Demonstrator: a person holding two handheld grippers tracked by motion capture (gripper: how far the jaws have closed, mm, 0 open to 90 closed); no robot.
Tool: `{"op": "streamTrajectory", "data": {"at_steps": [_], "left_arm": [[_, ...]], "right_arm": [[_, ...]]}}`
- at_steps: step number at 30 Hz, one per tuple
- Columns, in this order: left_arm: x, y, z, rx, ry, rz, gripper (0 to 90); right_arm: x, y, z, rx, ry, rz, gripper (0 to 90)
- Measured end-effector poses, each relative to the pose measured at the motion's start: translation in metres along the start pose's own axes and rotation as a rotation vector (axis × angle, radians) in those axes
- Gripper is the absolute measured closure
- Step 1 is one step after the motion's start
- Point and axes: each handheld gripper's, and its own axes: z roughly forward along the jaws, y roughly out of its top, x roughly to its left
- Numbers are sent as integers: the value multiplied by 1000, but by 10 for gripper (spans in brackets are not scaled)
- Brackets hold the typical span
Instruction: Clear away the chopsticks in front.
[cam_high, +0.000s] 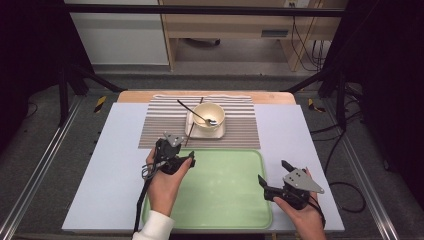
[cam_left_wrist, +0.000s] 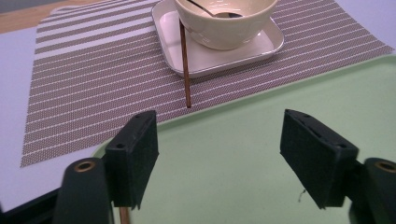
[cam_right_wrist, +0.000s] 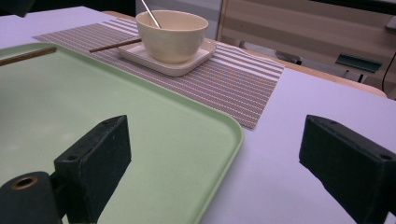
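Note:
A cream bowl (cam_high: 207, 128) with a metal spoon (cam_high: 192, 111) in it stands on a square white plate (cam_high: 220, 134), on a striped placemat (cam_high: 160, 125). One brown chopstick (cam_left_wrist: 185, 65) leans on the plate's edge, its tip on the mat. A second chopstick (cam_right_wrist: 25, 55) lies at the far left corner of the green tray (cam_high: 225, 180); its end (cam_left_wrist: 123, 215) shows under my left gripper's jaw. The left gripper (cam_high: 184, 152) hovers open over that corner, nothing between its jaws. At the tray's right edge my right gripper (cam_high: 271, 171) is open and empty.
The tray lies on a pale table, right in front of the placemat. A wooden strip runs along the table's far edge. Dark frame posts stand at both sides, and cables hang at the right beyond the table.

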Motion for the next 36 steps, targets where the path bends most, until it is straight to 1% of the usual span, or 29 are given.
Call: {"op": "streamTrajectory", "data": {"at_steps": [4,6,9,10,12,13,14,17,20,25,29,33,35,36], "left_arm": [[0,10,14,40,-19,16,368],[1,15,21,59,-22,21,400],[4,25,34,80,-7,26,447],[6,28,39,94,-3,28,453],[9,33,47,112,-3,25,476],[11,34,51,115,-12,17,485],[14,36,56,131,-13,15,491],[20,39,67,169,-10,19,510],[27,40,76,178,-28,-1,531],[35,41,87,201,-59,-12,551],[35,39,94,219,-79,-7,585],[35,39,99,231,-81,-2,606],[34,38,101,229,-85,-8,613],[34,39,103,233,-83,-1,620]], "right_arm": [[0,0,1,5,-1,-3,92],[0,0,1,9,-1,-1,93],[0,0,1,10,-1,1,94],[-1,0,1,9,0,1,94],[-1,0,1,5,1,0,94],[-1,0,2,5,1,0,94],[-1,0,2,5,2,-1,94],[-1,0,2,7,3,-2,94],[-1,0,2,8,3,-3,94],[-1,0,2,11,0,-3,94],[0,0,3,12,4,-6,94],[-1,0,3,15,2,-8,94],[-1,0,3,15,1,-5,94],[-1,0,3,15,1,-5,94]]}}
